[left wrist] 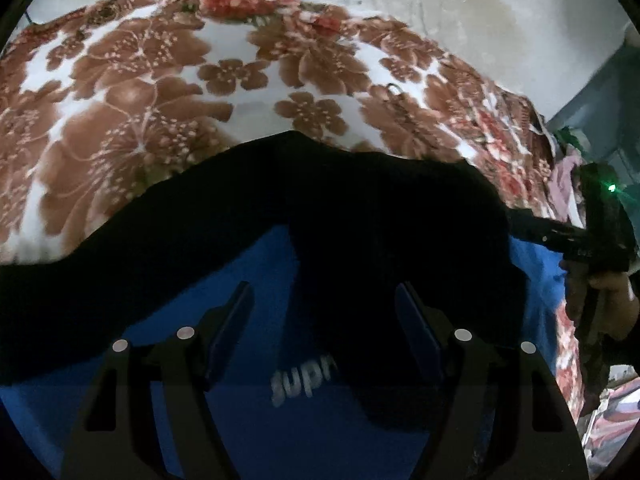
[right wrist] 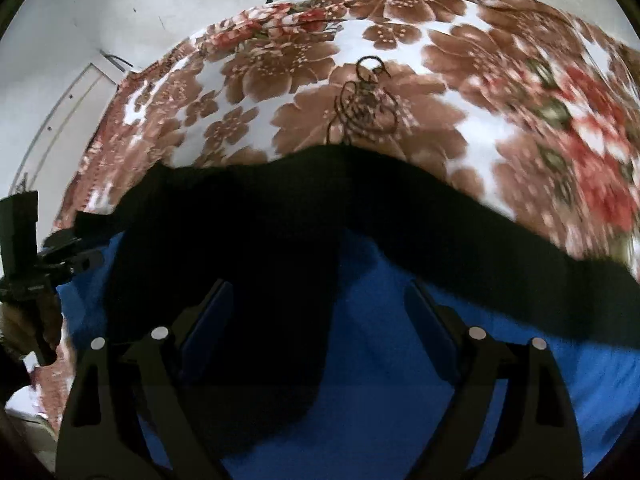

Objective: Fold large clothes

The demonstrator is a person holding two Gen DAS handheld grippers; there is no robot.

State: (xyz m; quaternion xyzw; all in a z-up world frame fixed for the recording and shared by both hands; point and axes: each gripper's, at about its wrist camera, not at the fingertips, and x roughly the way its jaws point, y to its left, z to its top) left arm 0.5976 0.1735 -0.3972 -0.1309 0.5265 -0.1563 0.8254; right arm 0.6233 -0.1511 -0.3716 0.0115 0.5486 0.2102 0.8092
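1. Left gripper (left wrist: 324,304) hovers wide open over the garment (left wrist: 248,412), holding nothing.
2. Right gripper (right wrist: 320,304) is spread wide as well, nothing between its fingers.
3. The blue garment with black sleeves and white lettering lies on the floral blanket (left wrist: 168,80), right beneath both grippers.
4. A tangle of dark thread (right wrist: 366,100) sits on the blanket beyond it.

One blue-and-black garment (left wrist: 248,412), one floral blanket (left wrist: 160,80), two grippers (left wrist: 324,316).
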